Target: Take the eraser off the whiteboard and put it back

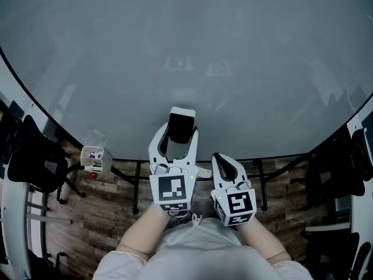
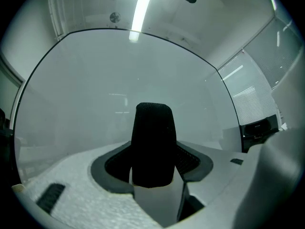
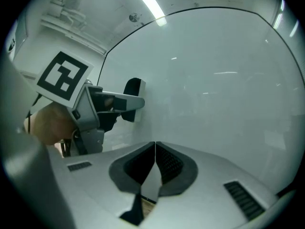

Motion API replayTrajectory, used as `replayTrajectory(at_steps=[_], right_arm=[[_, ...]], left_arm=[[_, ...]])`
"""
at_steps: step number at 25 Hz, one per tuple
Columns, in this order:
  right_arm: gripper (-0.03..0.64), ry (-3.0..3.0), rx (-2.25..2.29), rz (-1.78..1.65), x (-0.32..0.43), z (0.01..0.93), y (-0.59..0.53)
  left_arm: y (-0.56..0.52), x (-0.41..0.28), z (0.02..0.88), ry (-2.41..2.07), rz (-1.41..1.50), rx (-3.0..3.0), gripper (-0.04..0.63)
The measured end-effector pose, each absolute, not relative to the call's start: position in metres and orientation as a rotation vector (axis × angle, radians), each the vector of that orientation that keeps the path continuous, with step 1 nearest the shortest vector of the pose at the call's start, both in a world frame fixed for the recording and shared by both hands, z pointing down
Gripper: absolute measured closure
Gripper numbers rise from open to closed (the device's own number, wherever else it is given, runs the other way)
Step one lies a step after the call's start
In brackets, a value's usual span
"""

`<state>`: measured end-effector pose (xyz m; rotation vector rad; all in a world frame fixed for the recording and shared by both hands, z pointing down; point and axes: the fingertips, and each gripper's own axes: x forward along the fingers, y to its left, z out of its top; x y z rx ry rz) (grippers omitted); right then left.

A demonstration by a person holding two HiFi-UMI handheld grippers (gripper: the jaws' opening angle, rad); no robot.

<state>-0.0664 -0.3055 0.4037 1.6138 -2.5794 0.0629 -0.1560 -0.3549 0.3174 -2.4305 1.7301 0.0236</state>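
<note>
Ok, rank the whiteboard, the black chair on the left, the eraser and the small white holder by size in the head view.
1. whiteboard, by far the largest.
2. black chair.
3. eraser and small white holder: they look about alike, so not ranked.

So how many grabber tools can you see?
2. The left tool holds the eraser up by the whiteboard; the right tool, shut and empty, is just beside it.
</note>
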Motion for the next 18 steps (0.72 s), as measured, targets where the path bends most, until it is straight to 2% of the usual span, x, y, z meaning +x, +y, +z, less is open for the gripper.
replayTrajectory(at_steps=[18], right_arm=[[0.589, -2.563, 1.635, 0.069, -0.061, 0.409, -0.315]], left_arm=[[-0.371, -0.155, 0.315, 1.768, 0.033, -2.347, 0.325]])
